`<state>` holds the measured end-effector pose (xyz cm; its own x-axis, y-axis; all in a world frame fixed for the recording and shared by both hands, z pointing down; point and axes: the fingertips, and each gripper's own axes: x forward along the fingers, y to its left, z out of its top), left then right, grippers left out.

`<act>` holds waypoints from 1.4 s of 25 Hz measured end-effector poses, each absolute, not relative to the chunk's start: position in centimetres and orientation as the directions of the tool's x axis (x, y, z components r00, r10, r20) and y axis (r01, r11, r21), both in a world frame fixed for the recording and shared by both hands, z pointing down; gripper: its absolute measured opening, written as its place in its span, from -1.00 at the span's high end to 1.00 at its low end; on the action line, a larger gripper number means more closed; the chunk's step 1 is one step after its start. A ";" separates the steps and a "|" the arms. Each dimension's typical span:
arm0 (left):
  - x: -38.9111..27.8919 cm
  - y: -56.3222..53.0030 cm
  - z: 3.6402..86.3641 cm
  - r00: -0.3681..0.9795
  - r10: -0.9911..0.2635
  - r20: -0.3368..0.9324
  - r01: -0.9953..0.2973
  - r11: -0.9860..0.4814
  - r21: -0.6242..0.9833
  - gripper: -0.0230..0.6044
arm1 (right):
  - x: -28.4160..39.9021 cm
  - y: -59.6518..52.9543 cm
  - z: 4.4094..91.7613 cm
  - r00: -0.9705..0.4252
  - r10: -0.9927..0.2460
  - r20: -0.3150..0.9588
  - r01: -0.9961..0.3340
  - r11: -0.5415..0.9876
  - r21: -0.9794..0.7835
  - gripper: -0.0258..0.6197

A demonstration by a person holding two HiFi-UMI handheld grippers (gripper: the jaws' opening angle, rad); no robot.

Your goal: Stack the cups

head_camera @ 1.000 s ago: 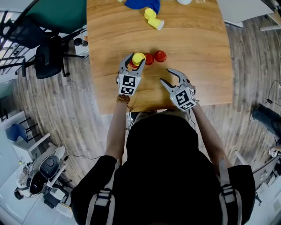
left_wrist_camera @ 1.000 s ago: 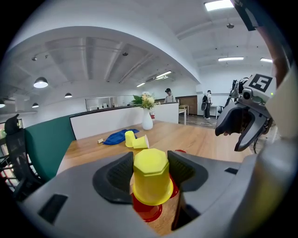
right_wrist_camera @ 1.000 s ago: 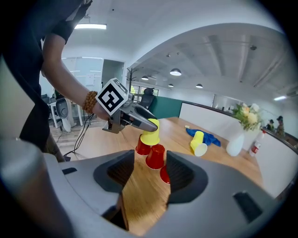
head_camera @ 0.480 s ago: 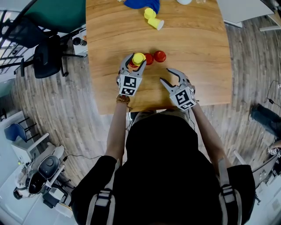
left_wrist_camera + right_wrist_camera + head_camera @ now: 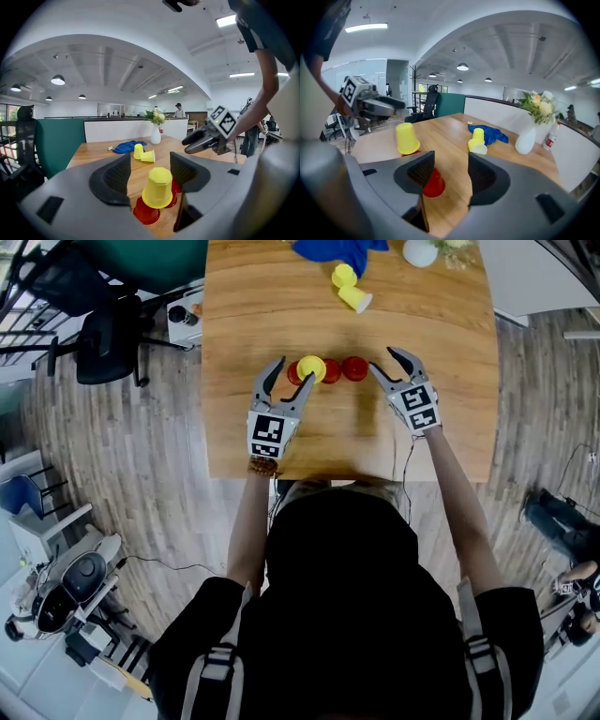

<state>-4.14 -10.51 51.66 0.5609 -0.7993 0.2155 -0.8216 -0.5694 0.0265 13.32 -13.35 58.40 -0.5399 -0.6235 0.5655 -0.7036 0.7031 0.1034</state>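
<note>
Three red cups stand upside down in a row: left [image 5: 294,373], middle [image 5: 330,370], right [image 5: 354,368]. A yellow cup [image 5: 311,367] [image 5: 158,187] sits upside down on top of the left and middle ones. My left gripper [image 5: 290,375] [image 5: 150,174] is just behind it; its jaws have just been opening and no pad touches the cup. To the right of the row, my right gripper [image 5: 383,361] [image 5: 447,172] is open and holds nothing. The right red cup [image 5: 433,183] lies just ahead of its left jaw.
Two more yellow cups, one standing [image 5: 344,276] and one lying [image 5: 356,298], are farther back beside a blue cloth [image 5: 337,249] and a white vase [image 5: 420,251]. The table's front edge [image 5: 347,474] is near my body. An office chair [image 5: 103,352] stands off to the left.
The left gripper has drawn back and risen from the yellow cup, which stays on the red cups. The right gripper has moved from near the front edge to beside the right red cup.
</note>
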 end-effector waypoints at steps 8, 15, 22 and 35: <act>-4.0 -8.5 50.1 0.560 -0.807 0.187 -0.827 -0.556 0.077 0.07 | 14.1 -26.0 62.6 -0.483 -0.600 0.638 -0.768 0.640 0.021 0.14; -3.0 -7.9 49.6 0.575 -0.797 0.185 -0.817 -0.570 0.084 0.07 | 12.9 -29.5 64.9 -0.476 -0.576 0.665 -0.868 0.429 -0.249 0.15; -3.1 -7.9 49.5 0.577 -0.794 0.192 -0.815 -0.575 0.073 0.07 | 12.8 -30.6 67.7 -0.457 -0.541 0.706 -0.889 0.309 -0.339 0.19; -4.0 -7.5 49.6 0.570 -0.797 0.201 -0.819 -0.570 0.066 0.07 | 12.7 -31.5 68.7 -0.426 -0.531 0.732 -0.905 0.243 -0.350 0.76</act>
<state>-3.95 -7.46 49.62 0.5701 -0.7966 0.2007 -0.8192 -0.5697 0.0657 12.72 -31.46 68.65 -0.4261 -0.5312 0.7323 -0.9047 0.2431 -0.3500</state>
